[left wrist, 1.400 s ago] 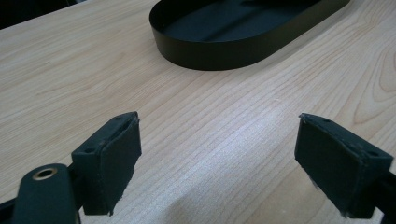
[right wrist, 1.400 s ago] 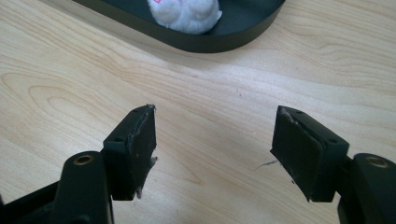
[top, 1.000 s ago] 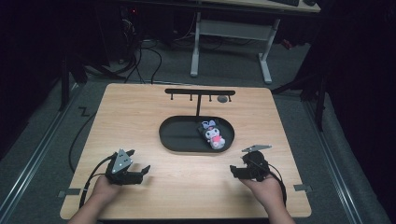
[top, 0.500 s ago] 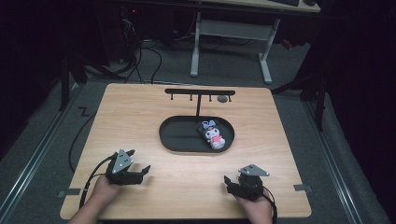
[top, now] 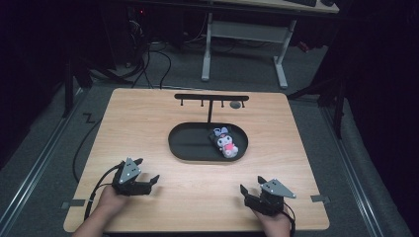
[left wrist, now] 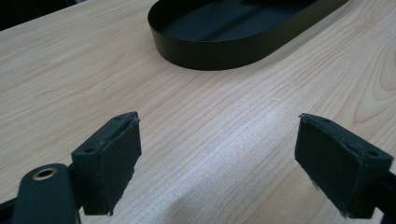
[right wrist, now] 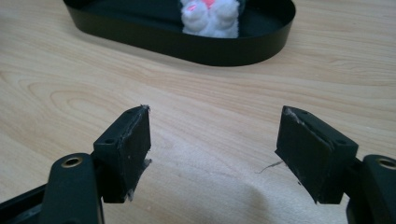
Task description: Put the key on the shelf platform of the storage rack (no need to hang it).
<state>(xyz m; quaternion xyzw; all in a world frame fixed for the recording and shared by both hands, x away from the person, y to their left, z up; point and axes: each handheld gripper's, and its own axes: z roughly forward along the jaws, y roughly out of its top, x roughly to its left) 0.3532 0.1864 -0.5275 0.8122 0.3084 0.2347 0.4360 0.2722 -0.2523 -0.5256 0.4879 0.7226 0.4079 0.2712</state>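
A black oval tray [top: 190, 144] lies mid-table, and a small white and pink plush toy [top: 225, 143] rests in its right end. My left gripper [top: 147, 169] is low over the table's near left, open and empty, pointing at the tray [left wrist: 210, 51]. In the left gripper view, bare wood shows between the jaws of that gripper [left wrist: 217, 158]. My right gripper [top: 252, 184] is at the near right, also open and empty. In the right gripper view its jaws [right wrist: 215, 149] frame bare wood, with the tray [right wrist: 210, 49] and the plush toy [right wrist: 210, 16] beyond.
Behind the tray stands a black T-shaped rack [top: 211, 98] with several small hooks, and a small dark round object [top: 235, 104] lies by its right end. The wooden table [top: 296, 138] is bare around the tray. On the floor beyond are cables and a desk frame [top: 242, 34].
My right gripper has drawn back toward the table's near edge and stays open. The left gripper, the tray and the toy have not moved.
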